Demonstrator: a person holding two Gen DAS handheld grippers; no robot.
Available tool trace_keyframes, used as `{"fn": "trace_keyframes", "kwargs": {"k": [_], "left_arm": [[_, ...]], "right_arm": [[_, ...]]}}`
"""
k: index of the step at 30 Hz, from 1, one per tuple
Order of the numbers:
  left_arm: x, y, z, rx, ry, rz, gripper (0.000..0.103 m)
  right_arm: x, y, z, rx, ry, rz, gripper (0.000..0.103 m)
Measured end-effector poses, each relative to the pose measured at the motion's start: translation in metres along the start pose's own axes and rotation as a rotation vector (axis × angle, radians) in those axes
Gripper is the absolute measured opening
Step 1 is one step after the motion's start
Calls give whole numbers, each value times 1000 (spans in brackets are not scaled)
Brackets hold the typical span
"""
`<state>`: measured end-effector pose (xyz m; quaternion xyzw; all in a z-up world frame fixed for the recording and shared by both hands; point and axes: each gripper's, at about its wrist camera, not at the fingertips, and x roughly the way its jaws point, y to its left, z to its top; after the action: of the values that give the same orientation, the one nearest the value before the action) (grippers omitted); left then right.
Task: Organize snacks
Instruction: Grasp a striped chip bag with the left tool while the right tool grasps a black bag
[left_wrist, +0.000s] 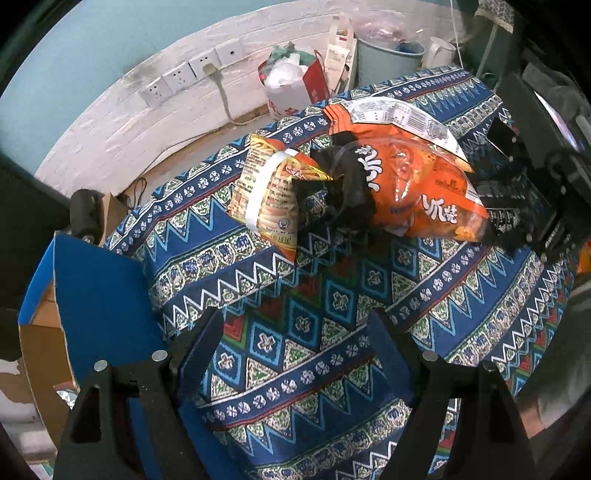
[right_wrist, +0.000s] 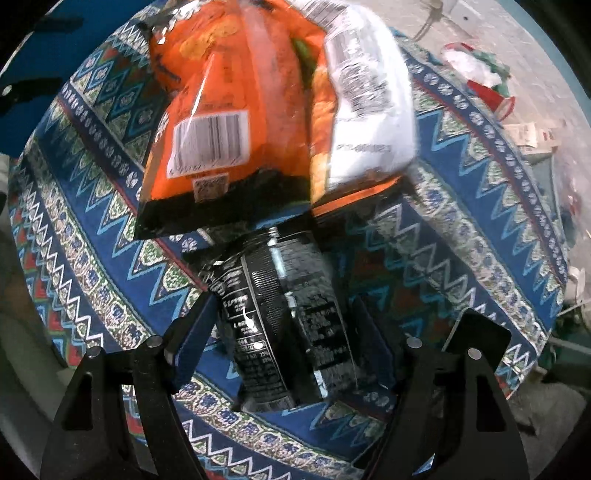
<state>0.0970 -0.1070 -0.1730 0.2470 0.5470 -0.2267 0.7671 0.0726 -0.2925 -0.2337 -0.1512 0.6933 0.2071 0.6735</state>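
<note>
We have the right hand-held gripper (right_wrist: 284, 343) straddling the black snack packet (right_wrist: 284, 314) on the patterned counter (right_wrist: 461, 229); its jaws stand wide and we see a gap between the left blue pad and the foil, so it is released, gripping nothing yet. The left hand-held gripper (left_wrist: 291, 354) hangs over bare cloth, likewise released, with nothing between its fingers.

The risk, as we judge it: the orange snack bag (right_wrist: 236, 122) at twelve o'clock of the black packet overlaps its far end, so lifting the packet could drag or tip the orange bag toward the counter's edge. The foil looks slick and soft (it may crumple or slip out of a shallow pinch). In the left wrist view, the yellow noodle packet (left_wrist: 266, 195) lies at nine o'clock of the orange bag, touching it, and could shift too.

At eight o'clock in that view a blue cardboard box (left_wrist: 99, 295) stands open beside the counter; we cannot tell what it holds. Beyond the counter, a red-and-white paper bag (left_wrist: 295, 85) is stuffed with crumpled wrappings, and a pale blue bucket (left_wrist: 388, 59) holds unclear items.
</note>
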Motion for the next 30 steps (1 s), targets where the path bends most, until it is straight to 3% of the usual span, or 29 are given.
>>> {"fn": "trace_keyframes", "kwargs": {"k": [7, 10, 15, 24, 30], "left_arm": [[1, 3, 12, -6, -10, -3, 81], [2, 9, 18, -20, -19, 4, 81], [6, 20, 29, -38, -34, 6, 81], [28, 30, 57, -42, -33, -9, 81], [44, 30, 71, -36, -27, -3, 81]], "right_arm": [[13, 1, -2, 38, 10, -8, 74], [9, 1, -5, 105, -11, -6, 62], [-13, 4, -18, 167, -55, -4, 58], [-75, -8, -39, 316, -229, 25, 58], [-103, -15, -30, 375, -352, -17, 58]]}}
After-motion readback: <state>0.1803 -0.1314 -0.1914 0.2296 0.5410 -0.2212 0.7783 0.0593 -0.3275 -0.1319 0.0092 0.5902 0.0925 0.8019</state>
